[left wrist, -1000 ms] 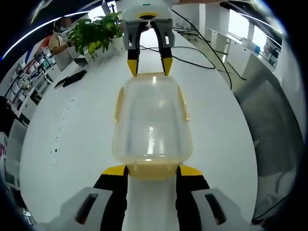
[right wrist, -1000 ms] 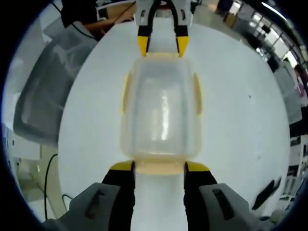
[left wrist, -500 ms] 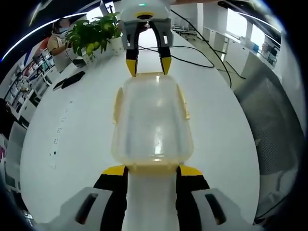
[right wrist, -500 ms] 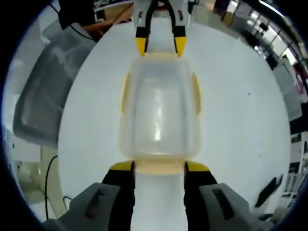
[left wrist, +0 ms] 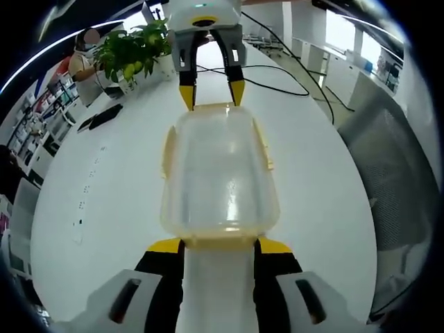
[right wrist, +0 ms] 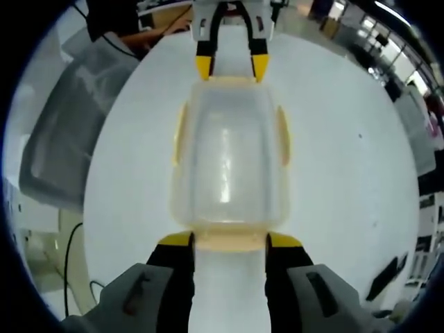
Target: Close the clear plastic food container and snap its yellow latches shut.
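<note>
Clear plastic food container sits lid-on at centre of the white table, lengthwise between the two grippers.

Handling, judged: light, empty, thin-walled; likely to slide on the smooth top if pushed from one end only. Walls may flex; the latches are the stiff parts to press.

Left gripper: jaws spread, straddling the near end latch at 6 o'clock. Right gripper: jaws likewise spread, either side of the opposite end latch. Whether the tips touch the latch, cannot tell.

Look: translucent rounded-rectangle body, pale yellow latches; side latches at 3 and 9 o'clock.
</note>
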`<state>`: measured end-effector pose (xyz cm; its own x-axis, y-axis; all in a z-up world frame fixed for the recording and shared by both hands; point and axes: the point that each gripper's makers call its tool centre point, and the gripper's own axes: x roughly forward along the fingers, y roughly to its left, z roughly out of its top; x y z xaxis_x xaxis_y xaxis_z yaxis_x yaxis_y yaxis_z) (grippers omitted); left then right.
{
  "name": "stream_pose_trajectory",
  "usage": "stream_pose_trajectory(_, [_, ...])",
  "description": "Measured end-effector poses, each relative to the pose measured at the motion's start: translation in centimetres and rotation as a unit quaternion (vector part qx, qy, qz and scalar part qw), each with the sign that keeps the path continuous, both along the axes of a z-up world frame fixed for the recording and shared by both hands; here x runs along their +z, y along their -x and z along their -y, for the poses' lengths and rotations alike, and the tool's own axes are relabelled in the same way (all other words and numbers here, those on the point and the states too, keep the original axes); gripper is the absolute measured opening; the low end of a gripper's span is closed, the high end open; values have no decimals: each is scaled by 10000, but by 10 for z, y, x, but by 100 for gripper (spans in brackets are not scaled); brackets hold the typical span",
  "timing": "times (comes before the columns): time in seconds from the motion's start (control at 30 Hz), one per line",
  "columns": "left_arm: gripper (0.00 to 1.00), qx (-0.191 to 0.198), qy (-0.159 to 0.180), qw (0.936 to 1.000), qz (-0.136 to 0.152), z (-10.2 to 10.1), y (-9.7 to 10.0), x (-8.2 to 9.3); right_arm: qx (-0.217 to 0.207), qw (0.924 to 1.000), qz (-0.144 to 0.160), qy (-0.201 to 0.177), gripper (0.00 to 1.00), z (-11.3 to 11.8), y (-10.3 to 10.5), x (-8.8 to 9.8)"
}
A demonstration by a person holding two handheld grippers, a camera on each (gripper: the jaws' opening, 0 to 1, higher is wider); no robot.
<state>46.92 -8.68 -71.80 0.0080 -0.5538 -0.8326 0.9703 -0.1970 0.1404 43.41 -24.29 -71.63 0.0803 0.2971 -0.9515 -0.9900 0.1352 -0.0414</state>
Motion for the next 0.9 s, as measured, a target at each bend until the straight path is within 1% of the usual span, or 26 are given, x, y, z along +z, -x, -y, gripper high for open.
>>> stream_pose_trajectory(0.4, [33, -2, 2, 10000, -39, 0, 3, 4, 36, 10000, -18, 9, 36, 1, -1, 1])
stream_pose_trajectory(0.9, [33, 0, -13, 10000, -77, 2, 6, 0, 21, 10000, -77, -10, 36, 2, 1, -4])
